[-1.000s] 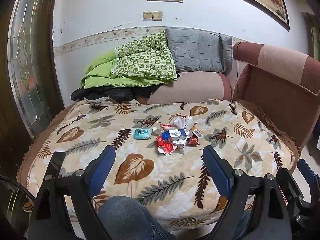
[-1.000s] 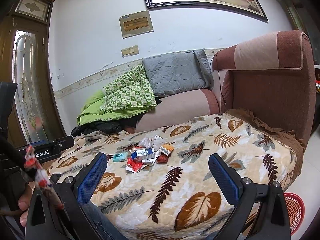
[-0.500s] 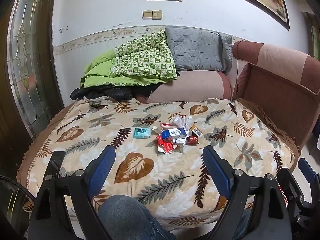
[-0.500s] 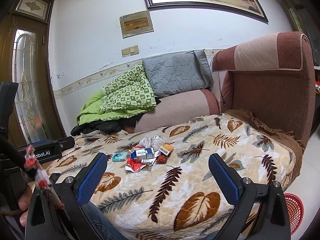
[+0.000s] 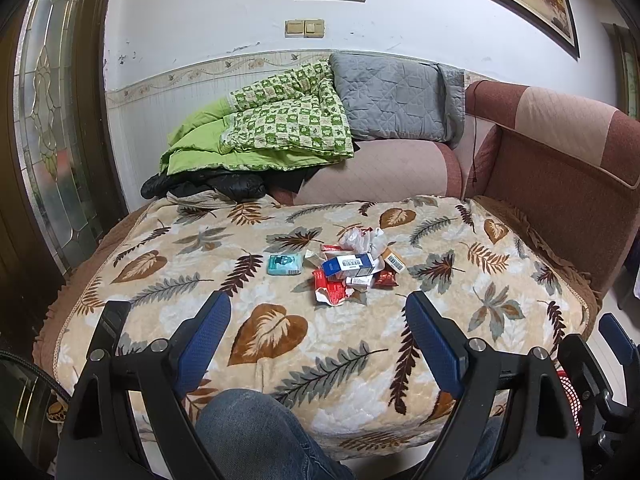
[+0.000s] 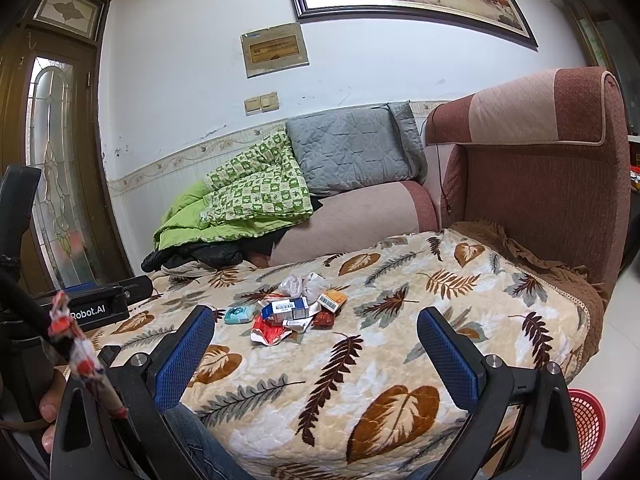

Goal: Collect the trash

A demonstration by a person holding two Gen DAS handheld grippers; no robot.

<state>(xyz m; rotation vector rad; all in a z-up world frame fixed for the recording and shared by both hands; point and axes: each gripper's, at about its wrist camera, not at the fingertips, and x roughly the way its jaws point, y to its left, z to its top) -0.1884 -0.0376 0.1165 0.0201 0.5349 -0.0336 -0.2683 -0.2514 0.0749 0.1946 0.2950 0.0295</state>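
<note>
My left gripper (image 5: 318, 322) and right gripper (image 6: 314, 338) both hang released, holding nothing, low over the near edge of the leaf blanket (image 5: 280, 360). The trash (image 5: 352, 270) lies in a small heap mid-blanket, well ahead of my fingers. On top, the blue-and-white box (image 6: 285, 308) runs its long axis left to right, barcode up; a teal packet (image 5: 284, 264) sits just left of the heap, apart from it. A red basket (image 6: 586, 420) stands on the floor at my right. Since half a second ago nothing has shifted; both views match.
</note>
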